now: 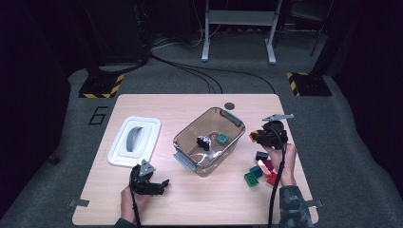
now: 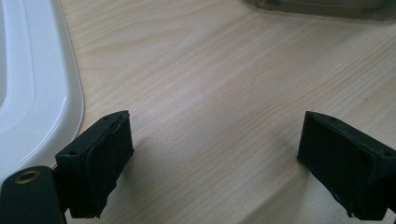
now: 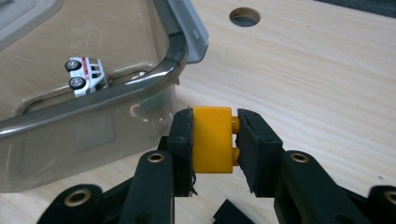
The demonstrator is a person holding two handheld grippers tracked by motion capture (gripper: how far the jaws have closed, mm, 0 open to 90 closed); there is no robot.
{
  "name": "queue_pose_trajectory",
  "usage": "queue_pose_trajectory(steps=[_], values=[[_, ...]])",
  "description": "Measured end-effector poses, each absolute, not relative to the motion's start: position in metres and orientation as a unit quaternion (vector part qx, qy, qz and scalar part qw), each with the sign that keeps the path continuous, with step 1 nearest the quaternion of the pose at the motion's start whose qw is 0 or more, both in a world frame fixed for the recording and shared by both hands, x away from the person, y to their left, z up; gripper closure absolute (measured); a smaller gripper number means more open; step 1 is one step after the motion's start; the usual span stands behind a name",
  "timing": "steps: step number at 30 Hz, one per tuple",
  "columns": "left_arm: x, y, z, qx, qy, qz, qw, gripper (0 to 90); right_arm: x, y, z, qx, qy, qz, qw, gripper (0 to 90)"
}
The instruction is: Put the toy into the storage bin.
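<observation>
jaws clamped on yellow brick (image 3: 212, 140) in right gripper (image 3: 215, 140) | beside clear bin (image 3: 93, 135), seemingly above rim | left gripper (image 2: 212, 154) jaws apart over bare table (image 2: 210, 84)

- High view: fixed cam above person's side, looks fwd + down, far off; whole table (image 1: 199, 204) in frame, floor beyond at 12 o'clock.
- Left gripper view: cam rides the left gripper (image 2: 212, 158), v. close to tabletop, faces along its jaws; white lid (image 2: 42, 93) edge at 9 o'clock, clear box (image 2: 322, 8) rim at 1 o'clock.
- Right gripper view: cam on the right gripper (image 3: 215, 140), close, above table; box wall at 10 o'clock, table hole (image 3: 244, 17) at 12.
- Shared: the box (image 1: 209, 142) is in all 3; the lid (image 1: 135, 141) in high + left; the hole (image 1: 230, 105) in high + right.
</observation>
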State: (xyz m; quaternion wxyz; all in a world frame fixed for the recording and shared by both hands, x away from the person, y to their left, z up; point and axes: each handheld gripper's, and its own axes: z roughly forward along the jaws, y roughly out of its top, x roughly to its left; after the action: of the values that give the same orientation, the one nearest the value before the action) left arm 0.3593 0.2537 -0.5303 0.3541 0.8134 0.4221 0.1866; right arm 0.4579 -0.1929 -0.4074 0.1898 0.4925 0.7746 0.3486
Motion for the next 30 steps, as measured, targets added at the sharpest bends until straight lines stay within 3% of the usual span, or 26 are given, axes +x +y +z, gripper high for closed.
queue_pose_trajectory(steps=[24, 30], values=[[0.359, 0.254, -0.530, 0.814, 0.422, 0.188, 0.354, 10.2, 0.466, -0.191, -0.361, 0.479, 0.759, 0.375, 0.233, 67.7], [0.359, 0.254, -0.530, 0.813, 0.422, 0.187, 0.354, 10.2, 0.469, -0.183, -0.358, 0.469, 0.763, 0.382, 0.226, 67.7]])
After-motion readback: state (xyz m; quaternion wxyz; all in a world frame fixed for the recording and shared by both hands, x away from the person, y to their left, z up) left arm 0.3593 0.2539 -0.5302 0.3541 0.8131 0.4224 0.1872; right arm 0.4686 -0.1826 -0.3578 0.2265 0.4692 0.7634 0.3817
